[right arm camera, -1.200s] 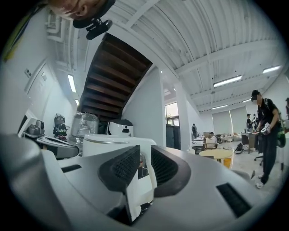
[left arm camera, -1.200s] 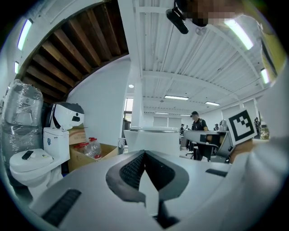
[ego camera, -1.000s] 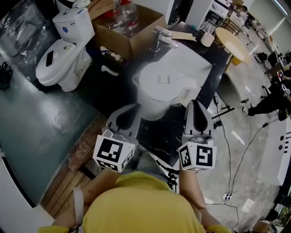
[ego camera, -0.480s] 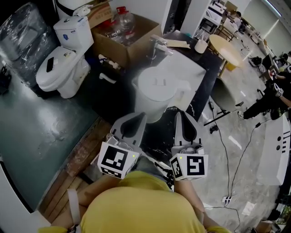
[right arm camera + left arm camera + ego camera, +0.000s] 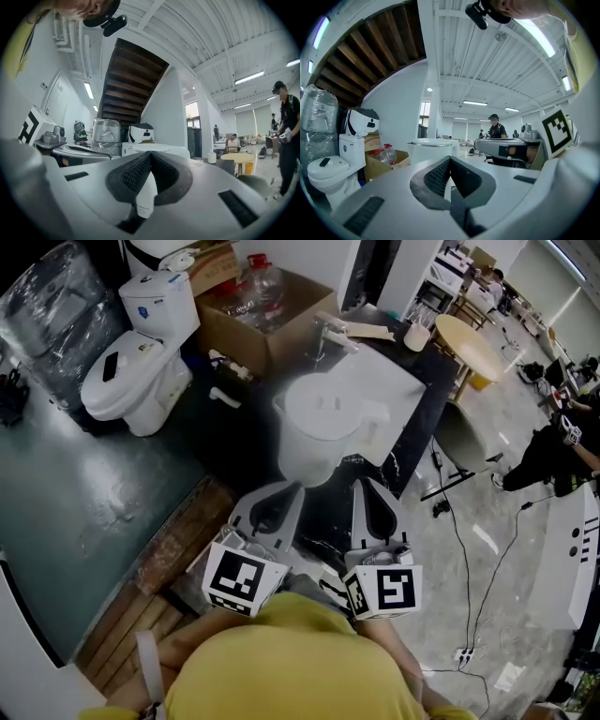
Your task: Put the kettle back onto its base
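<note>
A white kettle (image 5: 323, 427) with its lid on stands upright on the dark counter (image 5: 342, 512), its handle (image 5: 377, 432) turned right. I cannot see a base under it. My left gripper (image 5: 284, 489) and my right gripper (image 5: 367, 484) sit side by side just short of the kettle, touching nothing. Both are shut and empty. The left gripper view has the kettle (image 5: 429, 147) straight ahead beyond the shut left gripper (image 5: 450, 159). From the right gripper view the kettle (image 5: 159, 150) stands behind the closed right gripper (image 5: 151, 153).
A white sink basin (image 5: 394, 381) with a faucet (image 5: 333, 332) lies behind the kettle. A paper cup (image 5: 415, 336), a toilet (image 5: 141, 343), a cardboard box of water bottles (image 5: 262, 296) and a round yellow table (image 5: 473, 348) stand around. Cables cross the floor at right.
Both grippers have drawn back from the kettle toward me; the right one has left the handle's side. The kettle has stayed put.
</note>
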`<state>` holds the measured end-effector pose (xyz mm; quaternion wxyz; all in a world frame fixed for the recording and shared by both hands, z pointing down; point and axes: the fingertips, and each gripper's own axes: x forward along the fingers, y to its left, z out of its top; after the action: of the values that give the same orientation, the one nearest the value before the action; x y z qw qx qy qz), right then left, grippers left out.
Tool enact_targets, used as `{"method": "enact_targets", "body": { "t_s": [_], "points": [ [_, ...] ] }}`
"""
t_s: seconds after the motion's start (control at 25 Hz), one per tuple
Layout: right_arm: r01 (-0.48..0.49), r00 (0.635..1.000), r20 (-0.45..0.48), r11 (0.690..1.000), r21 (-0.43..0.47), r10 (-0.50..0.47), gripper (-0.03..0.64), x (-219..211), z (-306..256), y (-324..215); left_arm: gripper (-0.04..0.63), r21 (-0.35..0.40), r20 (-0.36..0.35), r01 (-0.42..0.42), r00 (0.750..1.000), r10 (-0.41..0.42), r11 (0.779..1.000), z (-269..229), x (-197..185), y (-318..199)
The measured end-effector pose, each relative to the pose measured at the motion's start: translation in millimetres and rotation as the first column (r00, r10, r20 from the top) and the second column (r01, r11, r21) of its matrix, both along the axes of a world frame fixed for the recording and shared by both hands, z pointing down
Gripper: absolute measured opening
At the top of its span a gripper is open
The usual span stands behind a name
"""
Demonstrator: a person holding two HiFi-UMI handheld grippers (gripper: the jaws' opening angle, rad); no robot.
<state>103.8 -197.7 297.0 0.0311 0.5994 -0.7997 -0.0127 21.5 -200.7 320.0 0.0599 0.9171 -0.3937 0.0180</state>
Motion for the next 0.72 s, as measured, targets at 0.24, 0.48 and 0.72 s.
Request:
{"method": "enact_targets", "body": {
  "t_s": [0.24, 0.48, 0.72],
  "points": [
    [0.074, 0.997, 0.005, 0.997, -0.011, -0.074, 0.017, -6.4, -9.8, 18.8, 0.011, 0.004, -0.009, 0.048, 0.999, -0.048, 0.999, -12.3, 5.4, 22.0],
    [0.121, 0.992, 0.025, 0.992, -0.021, -0.12, 0.017, -4.0, -2.6, 42.8, 0.011, -0.003, -0.002, 0.073, 0.997, -0.073, 0.997, -11.3, 18.2, 44.9],
    [0.158, 0.987, 0.033, 0.987, -0.03, -0.157, 0.017, -7.5, 8.9, 64.5, 0.011, 0.036, -0.005, 0.108, 0.994, -0.108, 0.993, -11.3, 15.6, 64.3]
  ]
}}
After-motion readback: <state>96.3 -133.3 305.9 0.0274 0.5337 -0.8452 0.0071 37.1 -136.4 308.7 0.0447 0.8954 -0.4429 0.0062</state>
